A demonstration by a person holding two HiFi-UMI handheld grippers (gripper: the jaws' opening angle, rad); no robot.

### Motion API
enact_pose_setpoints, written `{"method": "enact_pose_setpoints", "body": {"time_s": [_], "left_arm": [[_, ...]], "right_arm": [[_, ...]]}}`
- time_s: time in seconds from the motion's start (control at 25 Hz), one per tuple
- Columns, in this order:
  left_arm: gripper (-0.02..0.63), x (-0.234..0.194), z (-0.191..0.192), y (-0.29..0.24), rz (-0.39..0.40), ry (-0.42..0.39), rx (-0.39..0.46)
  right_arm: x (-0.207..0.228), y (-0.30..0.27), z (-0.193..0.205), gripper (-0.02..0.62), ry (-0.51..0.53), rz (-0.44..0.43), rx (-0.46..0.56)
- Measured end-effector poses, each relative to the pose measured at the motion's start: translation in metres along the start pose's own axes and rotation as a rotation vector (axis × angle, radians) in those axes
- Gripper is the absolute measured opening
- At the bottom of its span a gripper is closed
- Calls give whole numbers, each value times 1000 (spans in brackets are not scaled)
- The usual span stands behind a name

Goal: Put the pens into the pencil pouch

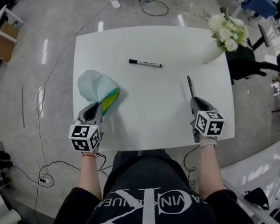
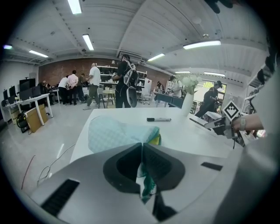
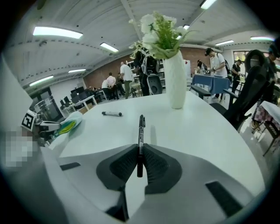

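Note:
A pale blue pencil pouch (image 1: 94,86) with a yellow and green mouth lies on the left of the white table (image 1: 150,110). My left gripper (image 1: 96,111) is shut on the pouch (image 2: 118,131) at its mouth edge, holding the fabric up. My right gripper (image 1: 194,100) is shut on a black pen (image 1: 190,86), which sticks out ahead of the jaws above the table. In the right gripper view that pen (image 3: 141,140) stands clamped between the pads. A second pen (image 1: 145,63), black-capped with a white barrel, lies at the table's far middle (image 2: 158,119) (image 3: 112,113).
A white vase with white flowers (image 1: 221,39) stands at the table's far right corner (image 3: 176,83). Cables (image 1: 48,90) trail over the floor to the left. A black chair (image 1: 255,66) stands past the right edge. People walk in the background.

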State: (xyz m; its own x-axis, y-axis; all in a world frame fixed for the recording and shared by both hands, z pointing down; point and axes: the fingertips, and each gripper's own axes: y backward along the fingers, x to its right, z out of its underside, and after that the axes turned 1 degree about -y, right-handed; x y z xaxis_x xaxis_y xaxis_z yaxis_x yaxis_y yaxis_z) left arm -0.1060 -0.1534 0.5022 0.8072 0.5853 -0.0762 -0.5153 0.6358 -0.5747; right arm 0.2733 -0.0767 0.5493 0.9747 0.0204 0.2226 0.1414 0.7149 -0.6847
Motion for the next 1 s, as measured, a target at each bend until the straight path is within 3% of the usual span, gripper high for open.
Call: {"method": "enact_pose_setpoints", "body": {"time_s": [0.6, 1.0], "left_arm": [[17, -10, -13, 16, -8, 0, 46], [17, -2, -13, 21, -3, -8, 59]], "right_arm": [[-213, -20, -1, 48, 303, -468, -105], [-287, -15, 15, 48, 483, -636, -181]]}}
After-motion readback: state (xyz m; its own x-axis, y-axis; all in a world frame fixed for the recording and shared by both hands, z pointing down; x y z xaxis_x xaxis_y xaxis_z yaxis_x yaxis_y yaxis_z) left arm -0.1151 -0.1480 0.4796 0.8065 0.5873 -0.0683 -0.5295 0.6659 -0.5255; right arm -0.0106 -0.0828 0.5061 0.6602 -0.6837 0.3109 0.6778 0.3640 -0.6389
